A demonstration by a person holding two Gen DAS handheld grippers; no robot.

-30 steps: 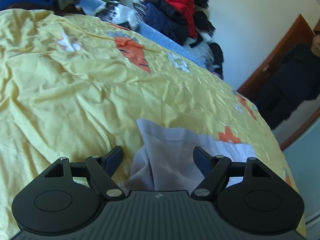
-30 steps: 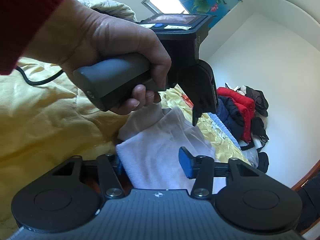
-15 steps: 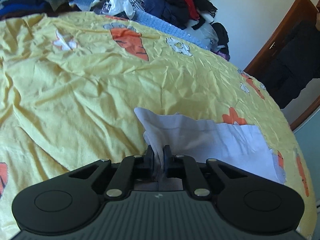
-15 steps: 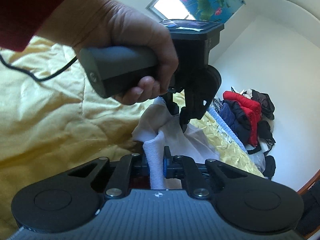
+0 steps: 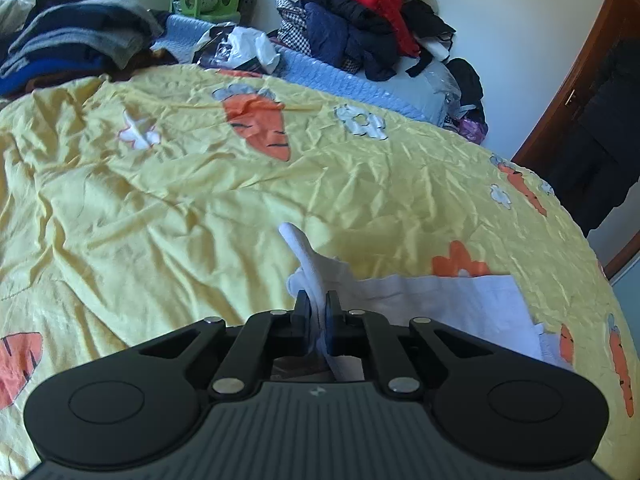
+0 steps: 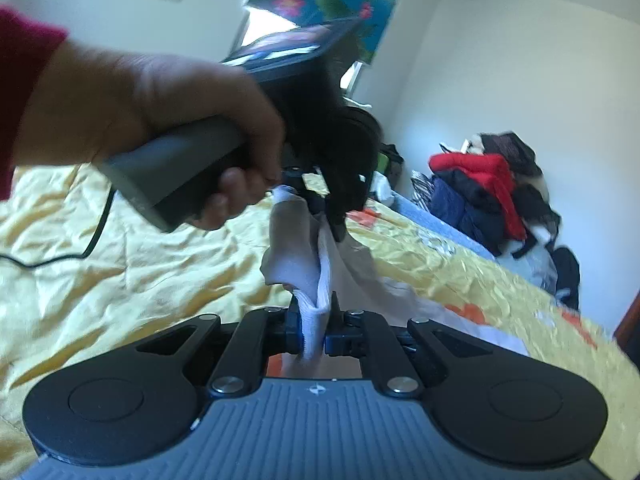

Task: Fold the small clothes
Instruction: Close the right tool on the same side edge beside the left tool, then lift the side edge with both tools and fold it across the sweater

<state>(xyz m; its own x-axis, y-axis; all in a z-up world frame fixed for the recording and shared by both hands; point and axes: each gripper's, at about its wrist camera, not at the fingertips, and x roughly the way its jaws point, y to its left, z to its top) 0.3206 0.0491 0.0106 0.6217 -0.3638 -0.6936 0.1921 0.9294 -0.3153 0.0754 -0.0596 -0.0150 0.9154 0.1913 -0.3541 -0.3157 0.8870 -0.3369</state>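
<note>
White, thin cotton is pinched between the pressed-together jaws of the left gripper (image 5: pixel 317 322) and again in the right gripper (image 6: pixel 311 330), each clamped on an edge of the small white garment (image 5: pixel 440 304), which trails onto the yellow carrot-print bedsheet (image 5: pixel 160 208) near its front edge. Light, limp, unlikely to slip; corners and the ribbed hem look the best holds.

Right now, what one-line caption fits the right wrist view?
Both grippers, right and left, pinch a white garment above the yellow bedspread.
</note>
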